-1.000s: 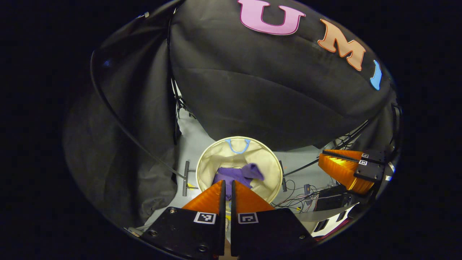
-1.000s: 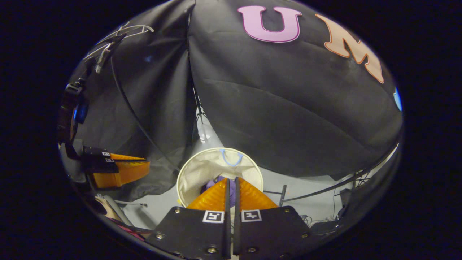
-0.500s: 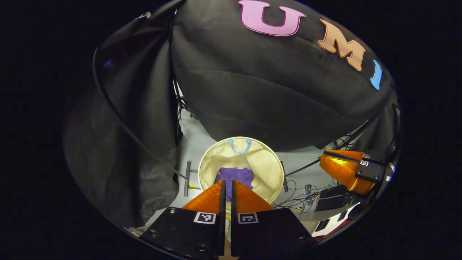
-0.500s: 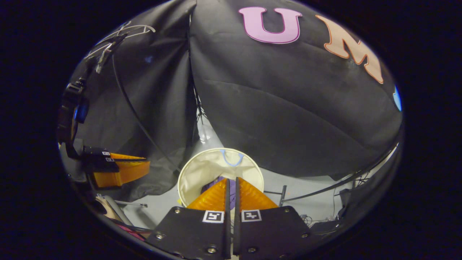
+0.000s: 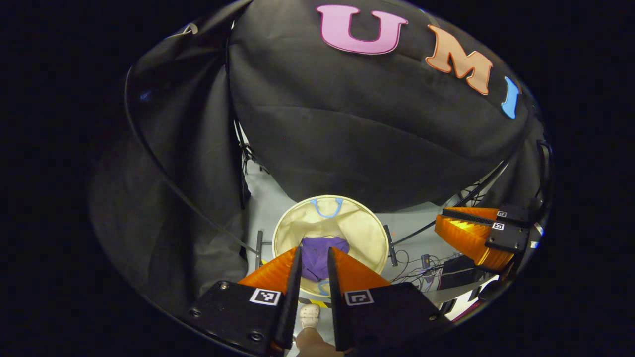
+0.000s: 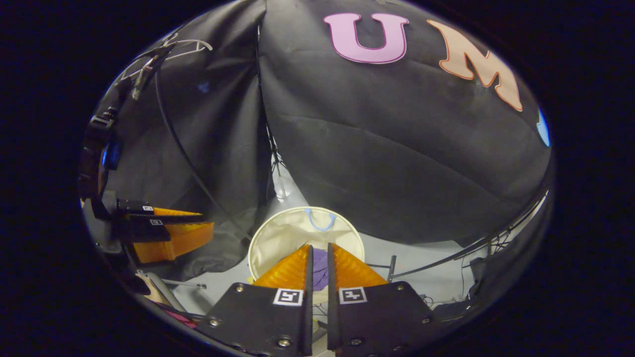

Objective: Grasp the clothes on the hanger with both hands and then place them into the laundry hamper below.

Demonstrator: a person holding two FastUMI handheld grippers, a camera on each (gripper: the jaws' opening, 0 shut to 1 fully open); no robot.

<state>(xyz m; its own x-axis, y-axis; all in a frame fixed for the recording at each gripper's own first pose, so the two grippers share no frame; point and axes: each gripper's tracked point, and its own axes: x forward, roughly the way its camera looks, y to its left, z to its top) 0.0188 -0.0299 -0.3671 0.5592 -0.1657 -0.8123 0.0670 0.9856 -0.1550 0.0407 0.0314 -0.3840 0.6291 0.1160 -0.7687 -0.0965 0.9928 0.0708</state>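
The purple clothes (image 5: 317, 253) lie crumpled at the bottom of the round cream laundry hamper (image 5: 364, 233), which stands on the grey floor with a blue handle at its far rim. My left gripper (image 5: 314, 250) hovers high above the hamper, open by a narrow gap with nothing held. The right gripper (image 5: 471, 238) hangs off to the right at similar height. In the right gripper view, my right gripper (image 6: 319, 246) is slightly open over the hamper (image 6: 283, 238), with the clothes (image 6: 320, 265) showing in the gap. The left gripper (image 6: 168, 233) is at the left. The bare hanger (image 6: 168, 47) hangs top left.
Black cloth walls close in behind and to the left of the hamper. Metal stand feet (image 5: 258, 243) (image 5: 391, 238) flank the hamper. Loose cables (image 5: 412, 270) lie on the floor to its right. A person's white shoe (image 5: 310, 315) is below my left gripper.
The purple clothes have settled lower and flatter in the hamper. Both grippers' fingers have parted, the left more than the right. Both views have shifted slightly.
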